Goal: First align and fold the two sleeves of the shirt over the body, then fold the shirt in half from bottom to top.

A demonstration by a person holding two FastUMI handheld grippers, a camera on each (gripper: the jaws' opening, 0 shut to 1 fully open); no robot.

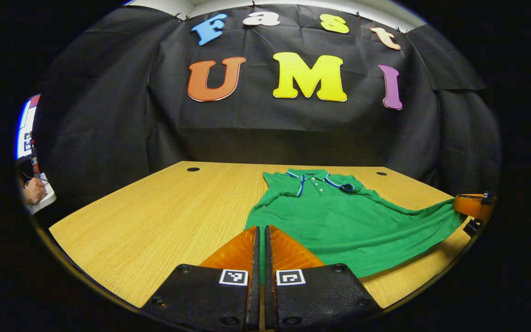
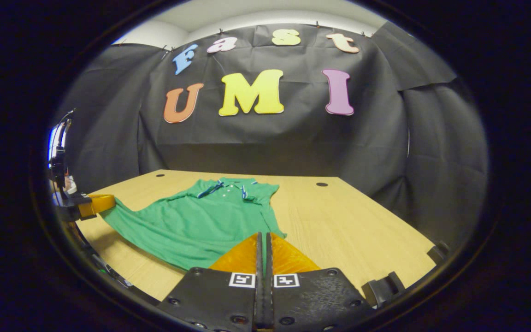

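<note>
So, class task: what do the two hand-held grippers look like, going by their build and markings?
Each gripper, left and right, has two ribbed, wedge-shaped fingers tapering forward from a black body fixed with screws. Each finger base carries a small square black-and-white marker.

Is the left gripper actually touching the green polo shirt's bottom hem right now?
Touching. In the left gripper view the left gripper is closed on the green polo shirt, a strip of green fabric showing between its fingers, the hem lifted off the wooden table.
</note>
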